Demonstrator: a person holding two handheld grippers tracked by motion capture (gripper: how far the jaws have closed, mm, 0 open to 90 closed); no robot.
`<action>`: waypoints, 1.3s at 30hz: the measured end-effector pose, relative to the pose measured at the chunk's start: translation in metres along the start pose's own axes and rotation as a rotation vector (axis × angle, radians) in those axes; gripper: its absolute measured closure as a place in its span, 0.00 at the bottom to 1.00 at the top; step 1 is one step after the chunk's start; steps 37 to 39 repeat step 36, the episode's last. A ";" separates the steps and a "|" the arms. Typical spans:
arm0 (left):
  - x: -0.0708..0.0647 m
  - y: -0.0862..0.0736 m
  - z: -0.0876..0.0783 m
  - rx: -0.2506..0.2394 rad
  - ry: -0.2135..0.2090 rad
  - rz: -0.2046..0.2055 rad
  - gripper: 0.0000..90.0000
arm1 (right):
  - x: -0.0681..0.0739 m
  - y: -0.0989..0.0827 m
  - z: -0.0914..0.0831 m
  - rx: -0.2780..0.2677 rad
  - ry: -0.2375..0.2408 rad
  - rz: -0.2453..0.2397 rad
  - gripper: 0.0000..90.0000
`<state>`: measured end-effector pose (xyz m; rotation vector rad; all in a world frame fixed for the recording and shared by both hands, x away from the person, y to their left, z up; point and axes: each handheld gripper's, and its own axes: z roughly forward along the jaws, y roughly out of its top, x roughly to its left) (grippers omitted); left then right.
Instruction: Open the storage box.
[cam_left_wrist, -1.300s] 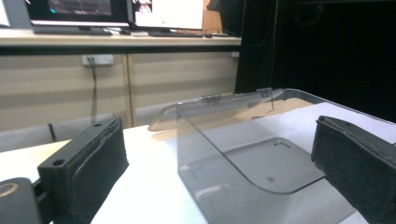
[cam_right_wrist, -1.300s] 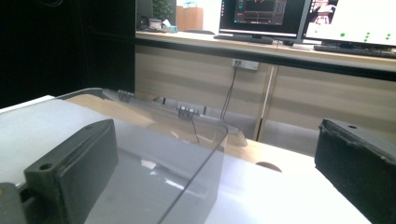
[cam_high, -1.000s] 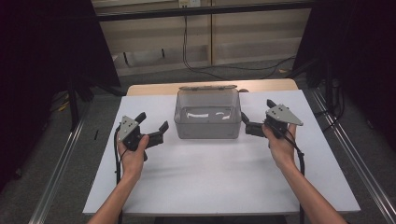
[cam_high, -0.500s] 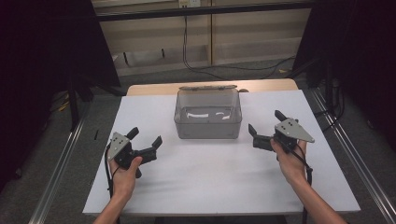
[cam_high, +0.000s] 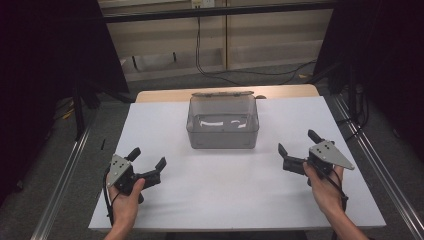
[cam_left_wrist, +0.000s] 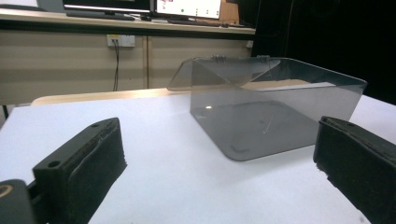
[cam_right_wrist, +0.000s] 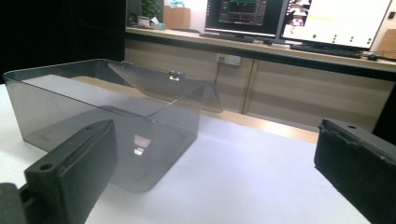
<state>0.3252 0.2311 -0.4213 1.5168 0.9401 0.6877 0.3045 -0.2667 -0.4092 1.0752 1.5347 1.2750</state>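
Item: clear grey plastic box (cam_high: 223, 121), lid hinged at the far side and standing open; sits on the white table (cam_high: 235, 195) toward its far middle; interior looks empty, though glare on the walls makes small contents hard to rule out

Item: left gripper (cam_high: 148, 169), held in the person's left hand (cam_high: 125, 197) near the table's near-left corner; jaws spread wide, nothing between them; well apart from the box

Item: right gripper (cam_high: 298, 147), held in the person's right hand (cam_high: 325, 187) near the table's right edge; jaws likewise parted and empty; well apart from the box

Step in hand, as judged: both tools sit clear of the box, neither touching it; reads as a pause at the ends of the table, either ahead of an approach or after a finished handling

Next move, as judged: if the lid is to be shut, one gripper needs to reach over the far rim, catch the lid's free edge and tip it forward while the other steadies a side wall; thin slick walls call for a square, firm pinch

Hard to make out: hinge detail (cam_right_wrist: 174, 75) small in the right gripper view; box's far right corner cut off in the left gripper view (cam_left_wrist: 280, 102); lid's exact angle uncertain through the transparent walls
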 end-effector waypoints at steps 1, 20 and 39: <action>-0.001 -0.001 -0.002 -0.005 0.006 -0.007 0.02 | -0.001 0.000 -0.004 0.003 -0.006 0.002 0.00; 0.004 -0.019 -0.028 0.038 0.057 -0.038 0.03 | -0.012 -0.023 -0.046 0.054 -0.100 0.073 0.00; 0.006 -0.023 -0.030 0.064 0.062 -0.048 0.03 | -0.017 -0.040 -0.058 0.054 -0.114 0.081 0.00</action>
